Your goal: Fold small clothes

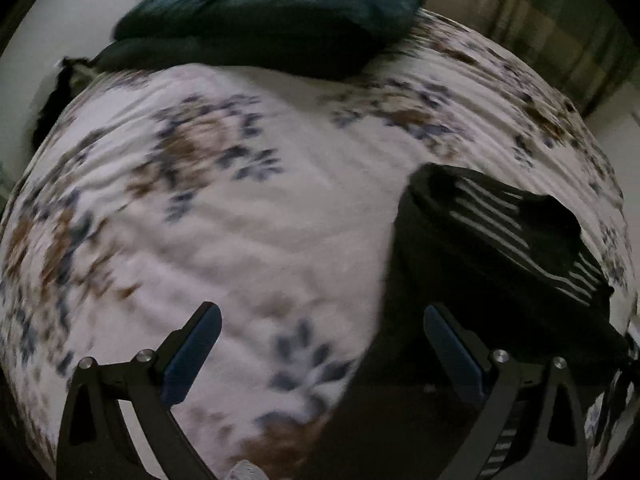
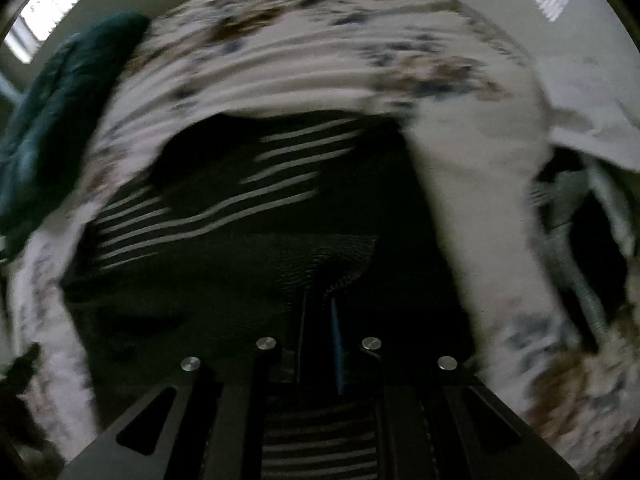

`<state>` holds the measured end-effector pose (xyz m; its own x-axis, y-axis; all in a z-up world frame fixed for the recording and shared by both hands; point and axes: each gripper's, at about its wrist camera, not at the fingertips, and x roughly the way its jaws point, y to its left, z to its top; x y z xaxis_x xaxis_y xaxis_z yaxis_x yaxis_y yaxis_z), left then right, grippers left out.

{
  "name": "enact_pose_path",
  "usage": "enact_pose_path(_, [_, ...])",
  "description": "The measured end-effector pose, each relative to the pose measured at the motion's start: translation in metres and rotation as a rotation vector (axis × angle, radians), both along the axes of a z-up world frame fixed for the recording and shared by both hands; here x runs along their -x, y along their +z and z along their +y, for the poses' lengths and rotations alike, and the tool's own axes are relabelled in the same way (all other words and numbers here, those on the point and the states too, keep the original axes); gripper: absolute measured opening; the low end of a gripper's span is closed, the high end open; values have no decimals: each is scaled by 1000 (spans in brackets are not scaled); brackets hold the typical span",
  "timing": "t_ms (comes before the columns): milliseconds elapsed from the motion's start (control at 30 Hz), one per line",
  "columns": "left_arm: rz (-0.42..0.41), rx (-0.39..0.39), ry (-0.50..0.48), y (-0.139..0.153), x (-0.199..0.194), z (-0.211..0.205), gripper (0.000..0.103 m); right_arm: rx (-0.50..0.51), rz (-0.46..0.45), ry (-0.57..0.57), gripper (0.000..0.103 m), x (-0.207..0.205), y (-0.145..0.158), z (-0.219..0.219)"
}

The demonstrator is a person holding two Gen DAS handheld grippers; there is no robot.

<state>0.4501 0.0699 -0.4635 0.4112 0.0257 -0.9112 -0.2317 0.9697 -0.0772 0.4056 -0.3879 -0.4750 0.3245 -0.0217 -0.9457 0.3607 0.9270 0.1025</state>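
Note:
A black garment with thin white stripes (image 1: 500, 248) lies on a floral bedsheet (image 1: 260, 208), to the right in the left wrist view. My left gripper (image 1: 320, 344) is open and empty above the sheet, its right finger (image 1: 452, 352) over the garment's dark edge. In the right wrist view the same garment (image 2: 240, 208) fills the middle. My right gripper (image 2: 318, 308) is shut on a bunched fold of the garment, the cloth puckered at its tips.
A dark teal blanket (image 1: 272, 12) is heaped at the far end of the bed and shows at the left in the right wrist view (image 2: 60, 120). White and grey clothes (image 2: 580, 120) lie at the right.

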Motion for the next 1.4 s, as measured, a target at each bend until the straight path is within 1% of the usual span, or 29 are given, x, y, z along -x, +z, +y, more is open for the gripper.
enact_pose_path(100, [14, 4, -49, -11, -24, -22, 103, 49, 49, -54, 11, -5, -16, -46])
enact_pose_path(167, [33, -2, -78, -21, -40, -36, 103, 22, 89, -62, 11, -7, -31, -64])
enact_pose_path(267, [57, -25, -96, -34, -53, -48, 103, 52, 138, -41, 12, -14, -50, -68])
enact_pose_path(300, [67, -35, -100, -37, -55, -51, 103, 65, 173, -38, 19, -17, -56, -68])
enact_pose_path(333, [79, -41, -104, -41, -58, -53, 103, 71, 184, -42, 24, -17, -59, -67])
enact_pose_path(367, [85, -43, -108, -43, -58, -54, 103, 84, 194, -50, 35, -18, -59, -67])
enact_pose_path(400, [88, -50, -111, -45, -59, -55, 103, 88, 187, -60, 45, -18, -56, -67])
enact_pose_path(433, [93, -72, -118, -47, -59, -57, 103, 89, 175, -72, 48, -17, -53, -67])
enact_pose_path(500, [99, -94, -140, -51, -61, -60, 103, 87, 106, -91, 48, -13, -38, -63])
enact_pose_path(567, [118, -124, -151, -59, -64, -61, 103, 95, 57, -84, 48, -13, -26, -57])
enact_pose_path(600, [127, -124, -157, -63, -64, -60, 103, 81, 29, -67, 49, -14, -20, -52])
enact_pose_path(667, [138, -123, -151, -69, -63, -58, 103, 20, 7, -10, 51, -24, -16, -37])
enact_pose_path(767, [125, -120, -145, -68, -59, -55, 103, -115, 30, 124, 51, -60, -18, -6])
enact_pose_path(800, [122, -122, -143, -69, -58, -54, 103, -197, 47, 210, 51, -81, -23, 14])
enact_pose_path(867, [121, -125, -142, -71, -55, -54, 103, -292, 67, 324, 51, -112, -31, 48])
enact_pose_path(900, [122, -126, -141, -73, -54, -54, 103, -326, 84, 397, 51, -133, -36, 73])
enact_pose_path(1000, [122, -119, -130, -77, -49, -53, 103, -336, 120, 587, 51, -173, -48, 139])
enact_pose_path(1067, [118, -105, -119, -79, -47, -51, 103, -331, 146, 670, 51, -189, -58, 175])
enact_pose_path(1167, [113, -79, -96, -81, -44, -48, 103, -333, 186, 759, 51, -205, -72, 214])
enact_pose_path(1200, [110, -75, -93, -82, -44, -48, 103, -328, 189, 781, 47, -209, -75, 222])
enact_pose_path(1233, [110, -71, -90, -83, -44, -47, 103, -331, 187, 792, 36, -211, -77, 228])
enact_pose_path(1267, [107, -62, -85, -84, -43, -46, 103, -330, 173, 798, 2, -214, -78, 232])
enact_pose_path(1300, [106, -58, -83, -84, -43, -46, 103, -316, 146, 796, 2, -215, -75, 234])
enact_pose_path(1367, [104, -48, -85, -85, -43, -45, 103, -307, 84, 748, 2, -221, -70, 228])
enact_pose_path(1400, [101, -44, -86, -85, -42, -45, 103, -294, 44, 690, 2, -227, -66, 219])
